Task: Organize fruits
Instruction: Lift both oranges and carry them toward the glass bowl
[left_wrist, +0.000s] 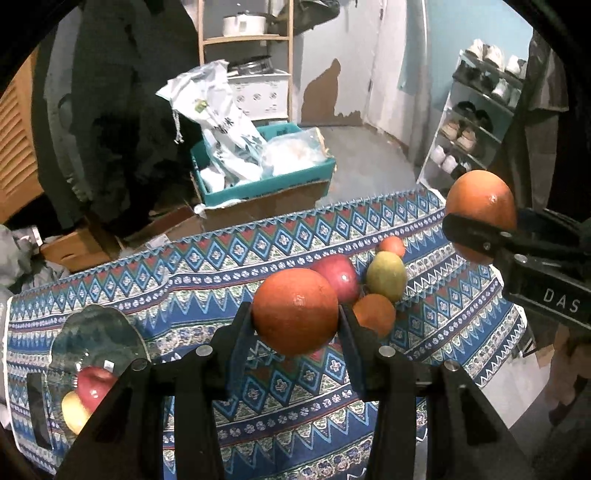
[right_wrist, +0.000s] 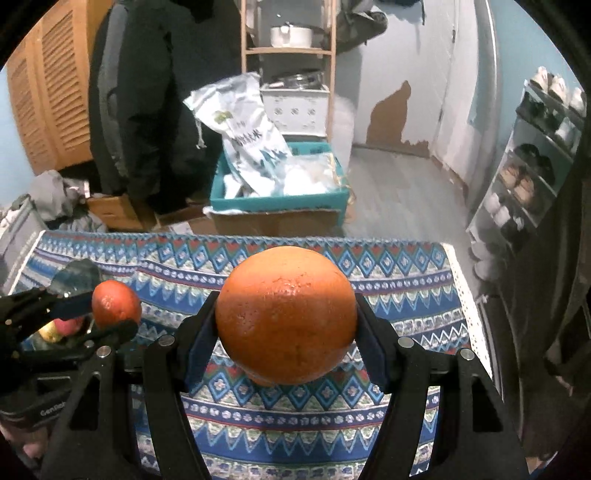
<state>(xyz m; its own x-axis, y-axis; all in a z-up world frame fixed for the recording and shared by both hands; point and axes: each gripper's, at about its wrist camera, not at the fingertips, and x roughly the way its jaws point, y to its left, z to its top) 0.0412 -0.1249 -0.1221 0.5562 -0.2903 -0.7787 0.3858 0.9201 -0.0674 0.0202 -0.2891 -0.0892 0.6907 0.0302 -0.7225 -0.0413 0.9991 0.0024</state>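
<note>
Both grippers, left (left_wrist: 295, 314) and right (right_wrist: 286, 321), have jaws gripping 1 orange each above the bench (left_wrist: 221, 266); 4 loose fruits (left_wrist: 369, 284) and a glass bowl (left_wrist: 96, 339) lie below.

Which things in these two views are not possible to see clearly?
- Glass bowl, left wrist view: left gripper covers its near side, so the fruit count is unclear.
- Same bowl, right wrist view: mostly hidden behind the left gripper.
- Loose fruits: right wrist view hides them behind the held orange.
</note>
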